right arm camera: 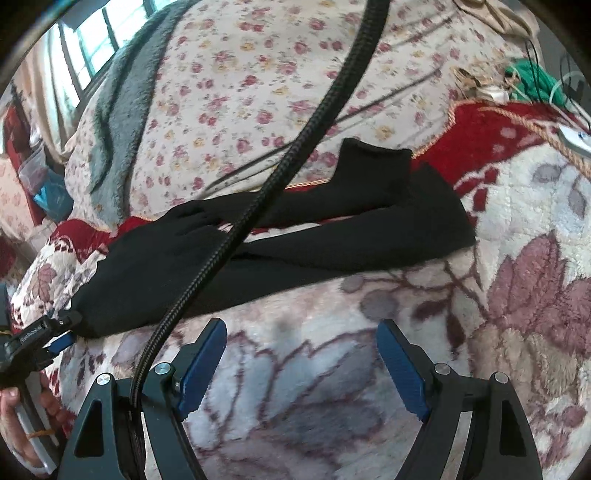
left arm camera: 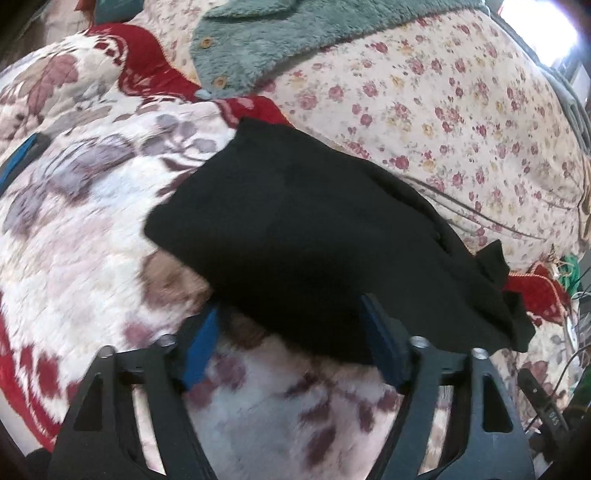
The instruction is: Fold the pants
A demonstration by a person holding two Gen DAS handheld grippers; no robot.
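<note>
Fingers apart beside pants

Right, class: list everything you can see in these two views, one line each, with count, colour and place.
pants: one, black, lying along the blanket's far edge
blanket: one, white, red-bordered, leaf pattern, nearest
sheet: one, cream with small roses, beyond the blanket
fleece garment: one, grey-green with buttons, far on the sheet
cable: one, black braided, crossing the right view
left gripper: black with blue pads, open, pants edge between them
right gripper: same, open over the blanket
hand: one, holding the left gripper
</note>
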